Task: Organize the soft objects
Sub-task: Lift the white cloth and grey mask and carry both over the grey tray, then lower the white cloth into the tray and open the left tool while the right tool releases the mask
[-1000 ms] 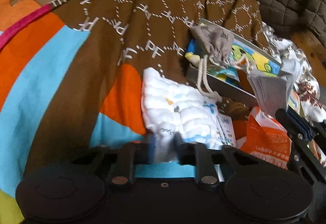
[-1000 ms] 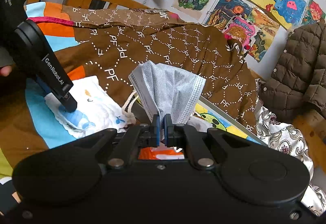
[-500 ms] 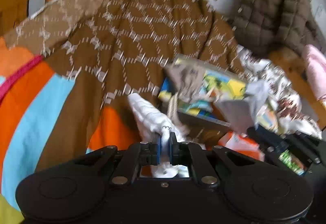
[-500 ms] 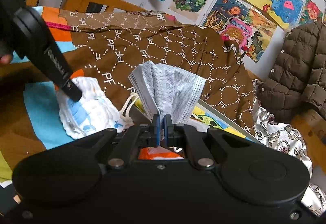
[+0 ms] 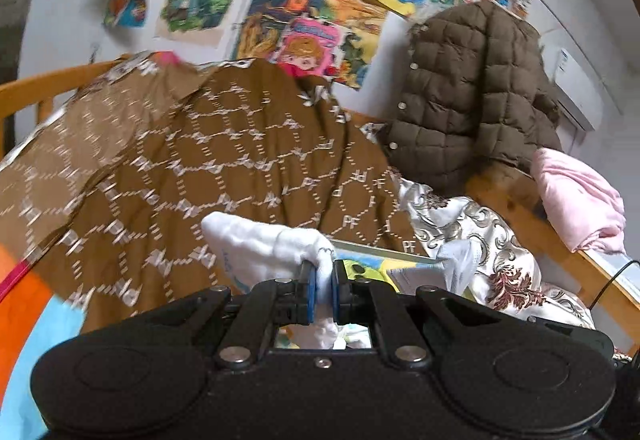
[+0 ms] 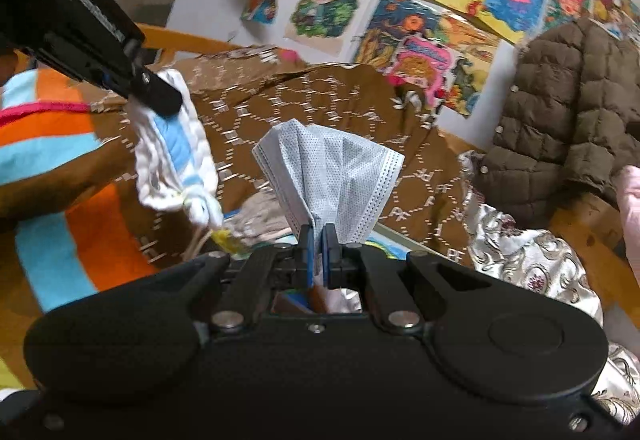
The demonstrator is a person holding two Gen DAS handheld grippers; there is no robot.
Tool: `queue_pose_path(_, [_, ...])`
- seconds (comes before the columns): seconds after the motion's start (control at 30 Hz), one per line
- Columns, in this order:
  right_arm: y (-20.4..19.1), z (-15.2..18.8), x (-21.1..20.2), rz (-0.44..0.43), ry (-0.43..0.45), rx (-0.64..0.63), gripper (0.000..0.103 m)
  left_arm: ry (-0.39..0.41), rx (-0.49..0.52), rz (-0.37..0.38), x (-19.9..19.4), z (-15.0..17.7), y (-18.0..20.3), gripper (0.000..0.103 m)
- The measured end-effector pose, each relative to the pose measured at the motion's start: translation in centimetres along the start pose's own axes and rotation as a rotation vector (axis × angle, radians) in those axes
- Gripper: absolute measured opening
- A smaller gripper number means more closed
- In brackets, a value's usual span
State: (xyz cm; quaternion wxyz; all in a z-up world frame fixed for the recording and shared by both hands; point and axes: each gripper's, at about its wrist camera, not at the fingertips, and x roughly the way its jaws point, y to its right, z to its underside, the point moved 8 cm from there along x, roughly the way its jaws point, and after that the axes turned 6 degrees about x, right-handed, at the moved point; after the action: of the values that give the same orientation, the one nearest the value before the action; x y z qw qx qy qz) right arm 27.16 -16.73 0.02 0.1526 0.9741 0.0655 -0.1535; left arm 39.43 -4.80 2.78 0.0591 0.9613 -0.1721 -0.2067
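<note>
Box: a flat box with a colourful printed lid lies on the bed just ahead of your claws; only its rim and a strip of its top show, and what is inside cannot be told. A beige drawstring pouch lies on it.
White cloth: your left claw is clamped on the white quilted cloth with blue print. In the right wrist view it hangs clear of the bedding from the claw tips, long axis near vertical, lower corner bunched above the pouch.
Face mask: your right claw pinches the grey face mask at its gathered lower end; the mask fans upward and outward, long axis upright, pleats spreading toward the wall.
Left hand pose: raised, the claw slanting down and to the right across the right wrist view.
Right hand pose: roughly level, tipped slightly down, over the near edge of the box.
Bedding: a brown patterned quilt covers the bed behind both items; a brown padded jacket hangs at the right.
</note>
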Motion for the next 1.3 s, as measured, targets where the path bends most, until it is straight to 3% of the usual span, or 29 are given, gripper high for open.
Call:
queue_pose_path(0.33, [6.7, -0.2, 3.8, 0.044, -0.003, 0.229, 0.000, -0.018, 0.020, 0.059, 10.0, -4.2, 5.6, 0.007])
queue_pose_path(0.57, [11.4, 2.4, 6.2, 0.065, -0.021, 0.486, 0.000, -0.069, -0.020, 0.061, 16.5, -3.4, 8.4, 0.008])
queue_pose_path(0.7, [12.6, 3.9, 6.7, 0.077, -0.029, 0.562, 0.000, -0.102, -0.045, 0.042, 19.2, -2.4, 9.1, 0.008])
queue_pose_path(1.0, [15.2, 6.5, 8.6, 0.102, -0.085, 0.696, 0.000, -0.233, -0.041, 0.023, 22.3, 0.9, 10.5, 0.008])
queue_pose_path(1.3, [15.6, 8.0, 9.6, 0.103, -0.142, 0.748, 0.000, -0.275, -0.023, -0.005, 22.4, 1.7, 10.2, 0.010])
